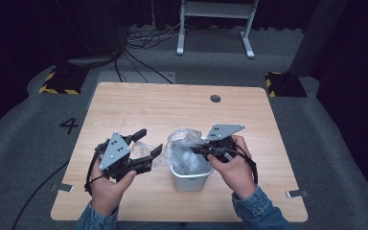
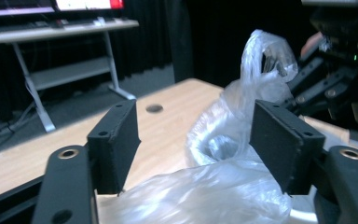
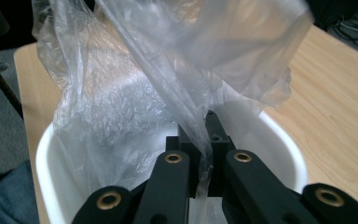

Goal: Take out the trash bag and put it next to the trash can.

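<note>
Hands: a person's left hand (image 1: 106, 189) and right hand (image 1: 233, 167) come in from the near edge, denim cuffs at the wrists, each holding a gripper.
Bin: a small white bin (image 1: 190, 176) stands on the near middle of the table (image 1: 124, 105), between the two grippers.
Bag: a clear, crinkled plastic bag (image 1: 184, 146) sits in the bin, bunched and glossy, and rises above the rim; a flap spills over the left side toward the left gripper.
Right gripper (image 1: 202, 150): jaws pressed together on a fold of the bag over the bin, film pulled up taut.
Left gripper (image 1: 148, 142): jaws wide apart, film lying between them; it probably touches the right-hand pad, though the view is blurred.
Far: a round hole (image 1: 215, 98) near the table's back edge; a white frame (image 1: 215, 24) on the floor beyond.
</note>
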Tool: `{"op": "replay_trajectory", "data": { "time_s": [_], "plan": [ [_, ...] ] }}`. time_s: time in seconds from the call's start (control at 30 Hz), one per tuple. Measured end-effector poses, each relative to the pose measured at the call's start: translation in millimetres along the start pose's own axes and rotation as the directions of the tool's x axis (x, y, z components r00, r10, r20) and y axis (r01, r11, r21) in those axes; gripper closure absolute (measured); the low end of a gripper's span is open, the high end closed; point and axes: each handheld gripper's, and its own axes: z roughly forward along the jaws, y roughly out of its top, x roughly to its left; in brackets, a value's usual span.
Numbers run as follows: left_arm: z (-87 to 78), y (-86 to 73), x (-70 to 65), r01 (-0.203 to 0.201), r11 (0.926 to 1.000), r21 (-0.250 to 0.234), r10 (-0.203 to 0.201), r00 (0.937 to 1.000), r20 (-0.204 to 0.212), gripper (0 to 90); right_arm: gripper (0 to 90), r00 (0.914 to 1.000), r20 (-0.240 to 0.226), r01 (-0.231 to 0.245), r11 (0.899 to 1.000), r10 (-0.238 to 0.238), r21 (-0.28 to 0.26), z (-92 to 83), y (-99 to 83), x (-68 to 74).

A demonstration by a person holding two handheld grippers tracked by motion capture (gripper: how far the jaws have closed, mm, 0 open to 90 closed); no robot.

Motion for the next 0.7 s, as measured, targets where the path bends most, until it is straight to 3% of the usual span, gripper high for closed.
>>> {"op": "replay_trajectory", "data": {
  "time_s": [0.2,0.33,0.47,0.57,0.7],
  "plan": [
    [-16.2,3.3,8.0,0.0,0.9995,-0.033,-0.002,0.999,-0.045,29.3,89.7,0.9998,-0.002,-0.018,0.997,0.018,-0.074,-12.9,4.4,-2.9],
    [-20.6,1.5,13.1,0.008,0.9996,-0.027,-0.01,0.9979,-0.064,28.5,89.8,0.9998,-0.001,-0.021,0.993,0.021,-0.117,-22.1,9.0,-3.6],
    [-31.6,-6.3,26.4,-0.001,0.9995,0.031,0.004,0.9942,-0.108,29.0,89.7,0.9997,0.0,-0.023,0.987,0.023,-0.162,-31.0,13.4,-4.4],
    [-38.8,-9.9,34.9,0.004,0.9978,0.066,0.004,0.9935,-0.114,28.8,89.7,0.9996,0.002,-0.027,0.983,0.028,-0.184,-36.3,16.6,-5.8],
    [-41.4,-18.4,43.7,0.001,0.9892,0.147,0.016,0.9932,-0.115,28.0,89.7,0.9995,0.0,-0.029,0.977,0.03,-0.209,-42.4,21.1,-6.7]
  ]
}}
